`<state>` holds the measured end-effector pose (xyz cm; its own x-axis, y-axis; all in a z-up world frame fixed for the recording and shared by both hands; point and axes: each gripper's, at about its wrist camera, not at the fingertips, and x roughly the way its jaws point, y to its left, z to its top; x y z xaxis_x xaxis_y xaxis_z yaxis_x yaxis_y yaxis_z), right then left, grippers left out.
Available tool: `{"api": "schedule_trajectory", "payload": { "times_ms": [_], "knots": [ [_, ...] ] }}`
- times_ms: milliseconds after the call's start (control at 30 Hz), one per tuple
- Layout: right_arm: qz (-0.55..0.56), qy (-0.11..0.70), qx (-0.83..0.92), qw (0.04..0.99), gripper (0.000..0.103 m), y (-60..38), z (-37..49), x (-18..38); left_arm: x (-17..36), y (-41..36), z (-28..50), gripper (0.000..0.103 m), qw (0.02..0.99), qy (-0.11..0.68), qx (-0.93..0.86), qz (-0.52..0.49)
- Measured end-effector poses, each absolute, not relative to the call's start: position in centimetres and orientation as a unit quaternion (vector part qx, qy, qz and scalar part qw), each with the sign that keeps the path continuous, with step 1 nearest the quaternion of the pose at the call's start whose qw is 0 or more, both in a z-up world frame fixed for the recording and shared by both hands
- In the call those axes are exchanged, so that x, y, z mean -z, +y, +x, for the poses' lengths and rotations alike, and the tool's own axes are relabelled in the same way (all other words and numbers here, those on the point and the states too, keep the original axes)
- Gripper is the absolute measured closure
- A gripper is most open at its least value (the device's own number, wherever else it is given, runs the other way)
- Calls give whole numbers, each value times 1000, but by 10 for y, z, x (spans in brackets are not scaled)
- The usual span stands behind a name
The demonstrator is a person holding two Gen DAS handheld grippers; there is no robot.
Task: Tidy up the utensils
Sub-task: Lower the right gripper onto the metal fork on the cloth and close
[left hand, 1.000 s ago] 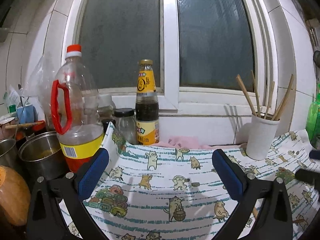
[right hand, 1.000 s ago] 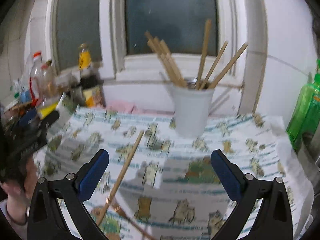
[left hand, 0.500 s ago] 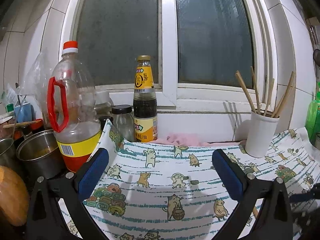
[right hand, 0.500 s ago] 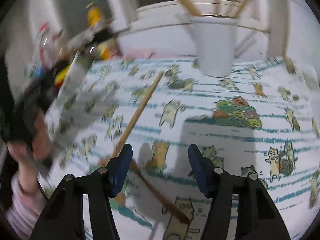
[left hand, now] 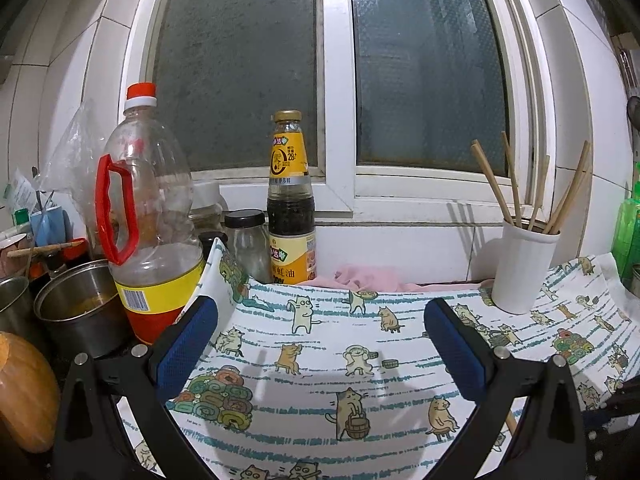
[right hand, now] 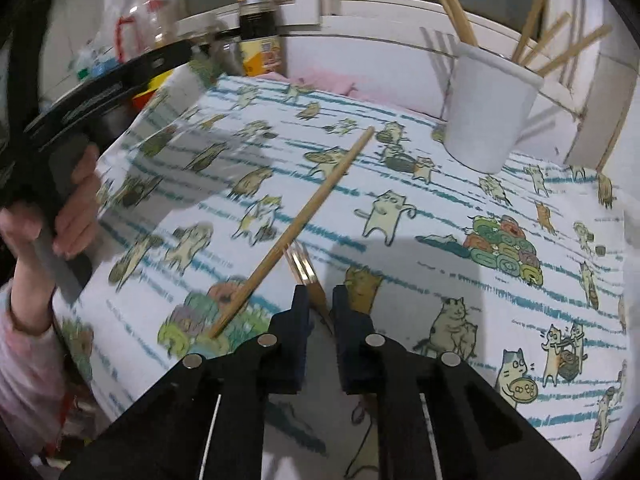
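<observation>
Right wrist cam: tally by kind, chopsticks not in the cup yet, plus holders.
Loose chopstick on the cloth: 1
Held chopstick in the right gripper: 1
White cup: 1
Total: 3

Home kitchen — lived-in, cluttered. Worktop [left hand: 400, 412] runs under a white-framed frosted window [left hand: 336, 80] with white tiled walls [left hand: 60, 60] at the side. Cooking stuff lines the sill side: big oil bottle [left hand: 150, 216] with red handle and cap, dark sauce bottle [left hand: 291, 204] with yellow label, small glass jar [left hand: 246, 240] with black lid, steel pots [left hand: 76, 312] at far left. White cup [left hand: 522, 268] holds wooden chopsticks [left hand: 492, 184]. Cartoon-cat cloth [right hand: 400, 208] covers the worktop, pink rag [left hand: 368, 278] bunched at the wall. Green bottle [left hand: 628, 228] at right edge — domestic, not commercial.
</observation>
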<state>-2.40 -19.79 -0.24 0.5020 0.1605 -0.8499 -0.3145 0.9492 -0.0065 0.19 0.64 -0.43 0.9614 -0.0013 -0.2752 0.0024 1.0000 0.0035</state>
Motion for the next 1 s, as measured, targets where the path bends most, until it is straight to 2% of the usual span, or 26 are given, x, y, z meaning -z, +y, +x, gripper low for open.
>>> {"api": "schedule_trajectory", "payload": {
  "times_ms": [400, 500, 667, 700, 800, 1000],
  "knots": [
    [-71, 475, -136, 867, 93, -200, 13, -3, 5, 7, 3, 0, 990, 142, 2, 3],
    [-80, 482, -134, 862, 88, -196, 23, -1, 5, 7, 3, 1, 990, 142, 2, 1],
    [-101, 497, -161, 847, 88, -187, 33, 3, 5, 7, 3, 1, 990, 143, 2, 1],
    [-108, 499, -167, 843, 87, -185, 33, 3, 5, 7, 3, 0, 990, 143, 1, 0],
    [-121, 491, -169, 846, 67, -185, 30, 0, 6, 8, 3, 0, 990, 144, 2, -1],
    [-103, 487, -169, 851, 66, -204, 7, -1, 6, 5, 3, 0, 990, 143, 4, 5]
  ]
}}
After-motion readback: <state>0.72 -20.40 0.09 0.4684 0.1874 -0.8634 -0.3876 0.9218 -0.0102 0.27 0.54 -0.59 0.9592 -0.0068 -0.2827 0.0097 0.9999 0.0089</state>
